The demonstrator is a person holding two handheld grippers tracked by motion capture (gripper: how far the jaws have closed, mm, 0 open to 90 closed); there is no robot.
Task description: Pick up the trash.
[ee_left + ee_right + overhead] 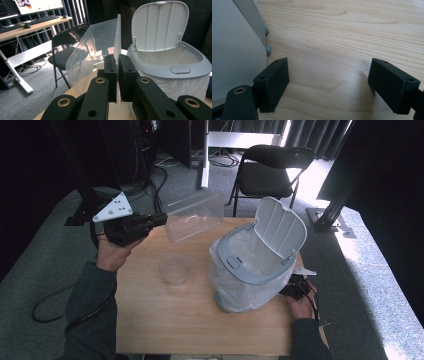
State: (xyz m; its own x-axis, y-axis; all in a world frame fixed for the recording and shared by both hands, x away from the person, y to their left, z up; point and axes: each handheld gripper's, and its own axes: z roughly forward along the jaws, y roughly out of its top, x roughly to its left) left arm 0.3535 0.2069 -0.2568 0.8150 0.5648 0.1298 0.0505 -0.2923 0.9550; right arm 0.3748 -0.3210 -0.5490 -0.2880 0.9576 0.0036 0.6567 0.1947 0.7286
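My left gripper is shut on the rim of a clear plastic container, which hangs tipped in the air over the table's far left part. In the left gripper view the two black pads pinch the thin clear wall. A white and grey bin with a plastic liner stands at the table's right, its lid swung up and open. My right gripper rests low beside the bin's right side; its jaws stand wide apart over bare wood, with the bin's wall at the left.
A small clear round tub sits on the wooden table left of the bin. A black folding chair stands beyond the far edge. A desk with a monitor and keyboard is farther back.
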